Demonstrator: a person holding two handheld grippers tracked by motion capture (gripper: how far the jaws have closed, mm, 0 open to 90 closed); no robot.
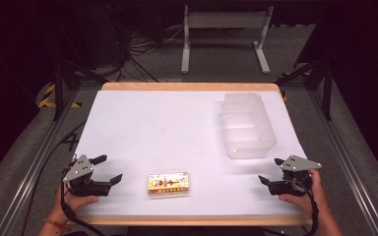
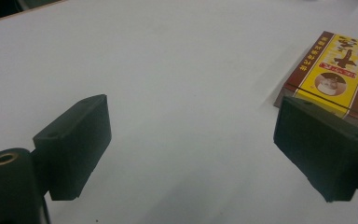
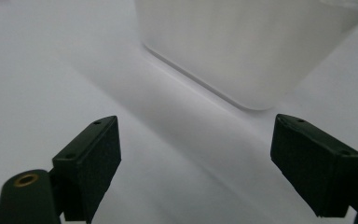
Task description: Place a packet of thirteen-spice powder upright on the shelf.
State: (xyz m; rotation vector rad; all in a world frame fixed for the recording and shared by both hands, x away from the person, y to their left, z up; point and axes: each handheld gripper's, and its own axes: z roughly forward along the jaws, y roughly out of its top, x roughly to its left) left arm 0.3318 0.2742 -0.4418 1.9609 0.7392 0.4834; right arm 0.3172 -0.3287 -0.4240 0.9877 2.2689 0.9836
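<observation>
nothing is moved yet: box (image 1: 168, 183) lies near the worktop's (image 1: 152, 123) front edge, tub (image 1: 246, 125) stands empty toward the far right corner, left gripper (image 1: 106, 168) and right gripper (image 1: 271, 170) both gaping, empty.

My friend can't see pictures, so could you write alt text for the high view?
A person's hands rest two open grippers, left gripper and right gripper, on a white table. A small yellow box lies flat between them near the front edge. A clear plastic container stands farther back on the right.
</observation>
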